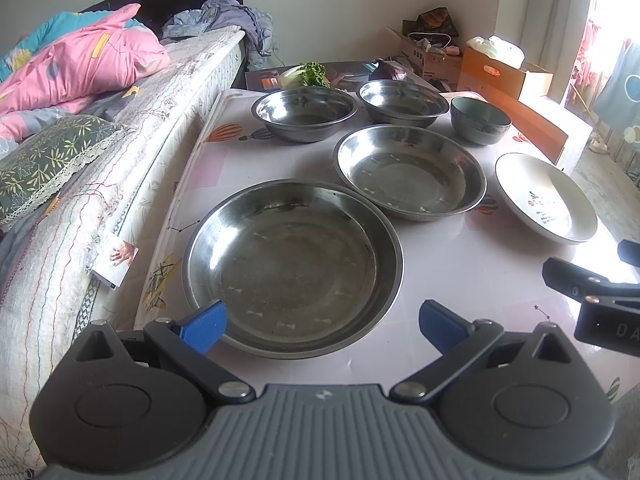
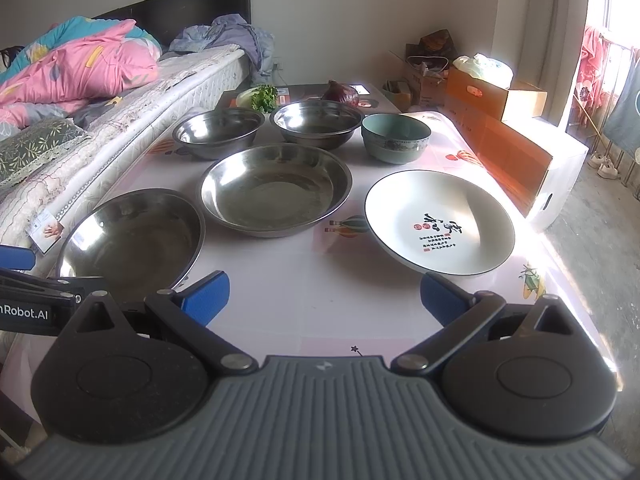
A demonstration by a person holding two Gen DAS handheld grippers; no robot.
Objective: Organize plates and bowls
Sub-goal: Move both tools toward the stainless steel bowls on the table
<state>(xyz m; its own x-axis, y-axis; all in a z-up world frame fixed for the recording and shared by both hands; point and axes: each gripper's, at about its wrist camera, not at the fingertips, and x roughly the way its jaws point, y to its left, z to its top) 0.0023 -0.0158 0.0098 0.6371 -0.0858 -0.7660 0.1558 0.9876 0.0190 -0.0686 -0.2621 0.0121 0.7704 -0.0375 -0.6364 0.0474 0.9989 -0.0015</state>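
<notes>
Table (image 2: 320, 300), steel plates (image 1: 294, 268), both grippers (image 2: 324, 300) spread

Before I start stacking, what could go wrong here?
The white plate sits close to the table's right edge; a nudge could tip it off. The steel plates look slick and may slip from the left gripper. The green bowl looks ceramic and could chip against steel.
</notes>
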